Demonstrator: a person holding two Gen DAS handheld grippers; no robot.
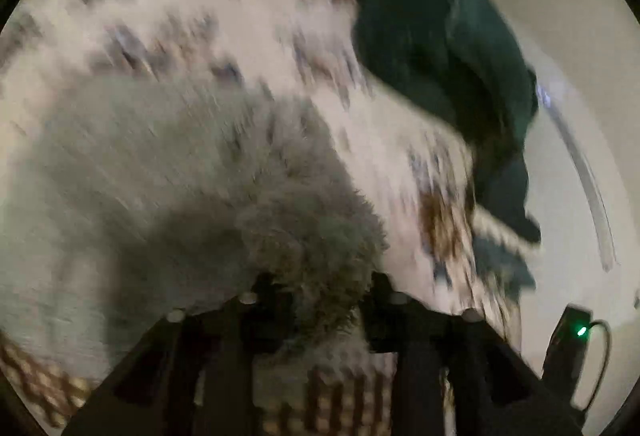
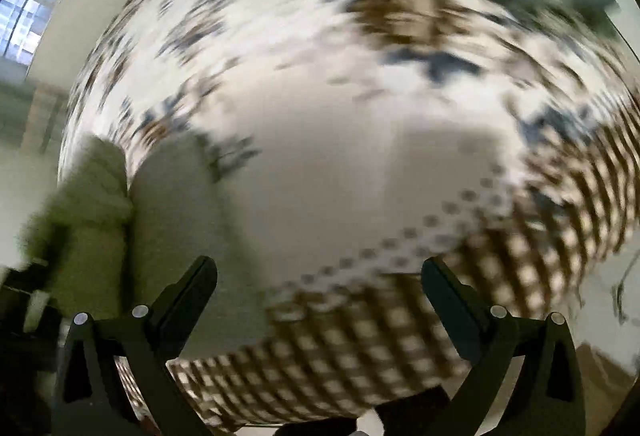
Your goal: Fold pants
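Both views are motion-blurred. In the left wrist view, pale grey-green fleecy pants [image 1: 192, 163] spread over the patterned cloth, and my left gripper [image 1: 324, 300] is shut on a bunched fold of them, fabric pinched between the two black fingers. In the right wrist view, the same pale green pants [image 2: 120, 220] lie at the lower left, apart from my right gripper [image 2: 320, 276], which is open and empty above the patterned cloth.
A white cloth with blue and brown patterns [image 2: 320, 115] covers the surface, with a brown checked border [image 2: 360, 348]. A dark green garment [image 1: 440, 47] lies at the far side. A black device with a green light [image 1: 576, 332] sits at right.
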